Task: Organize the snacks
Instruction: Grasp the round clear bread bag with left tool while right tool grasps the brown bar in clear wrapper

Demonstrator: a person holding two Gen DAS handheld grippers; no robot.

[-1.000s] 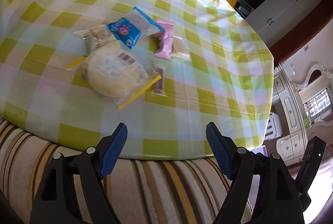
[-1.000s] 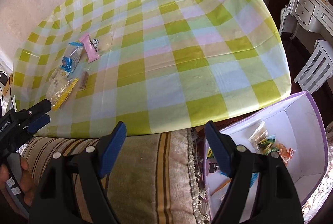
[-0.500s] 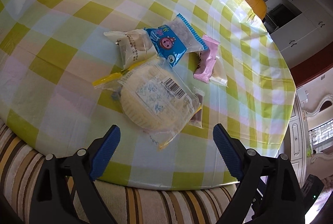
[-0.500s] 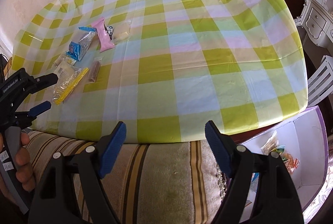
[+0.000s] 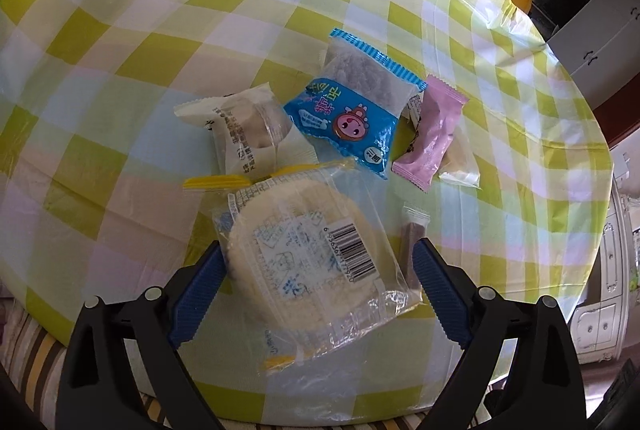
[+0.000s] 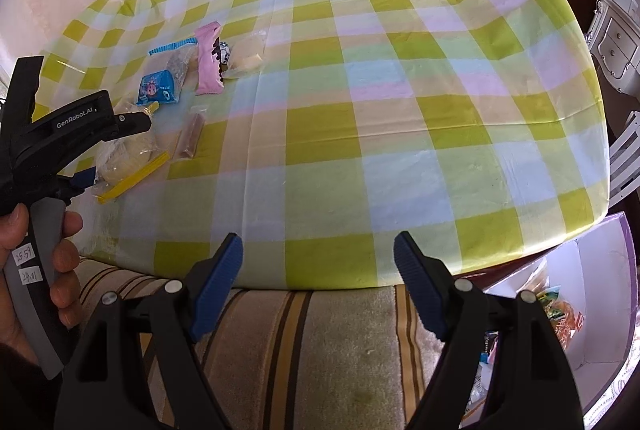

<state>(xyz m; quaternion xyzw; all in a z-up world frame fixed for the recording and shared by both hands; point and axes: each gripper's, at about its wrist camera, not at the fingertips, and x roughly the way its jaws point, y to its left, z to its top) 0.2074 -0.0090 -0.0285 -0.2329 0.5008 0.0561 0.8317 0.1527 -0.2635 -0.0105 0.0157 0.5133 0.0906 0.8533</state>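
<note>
Several snack packets lie in a cluster on the green-checked table (image 5: 160,30). My left gripper (image 5: 316,290) is open, and its blue pads straddle a round pale cracker in a clear, yellow-edged packet (image 5: 304,262). Beyond it lie a white packet (image 5: 244,126), a blue cartoon packet (image 5: 352,114), a pink packet (image 5: 432,134) and a small brown bar (image 5: 412,242). In the right wrist view, the left gripper (image 6: 116,150) sits over that round packet (image 6: 128,154). My right gripper (image 6: 318,270) is open and empty above the table's near edge.
A purple box (image 6: 630,270) with several snacks inside stands low at the right, beside the table. A striped cushion (image 6: 320,342) runs under the table's near edge. A hand (image 6: 64,258) holds the left gripper. White furniture (image 6: 616,42) stands to the right.
My left gripper has moved forward and down over the snacks with its jaws wider, and now straddles the round packet. The right gripper shifted a little toward the table.
</note>
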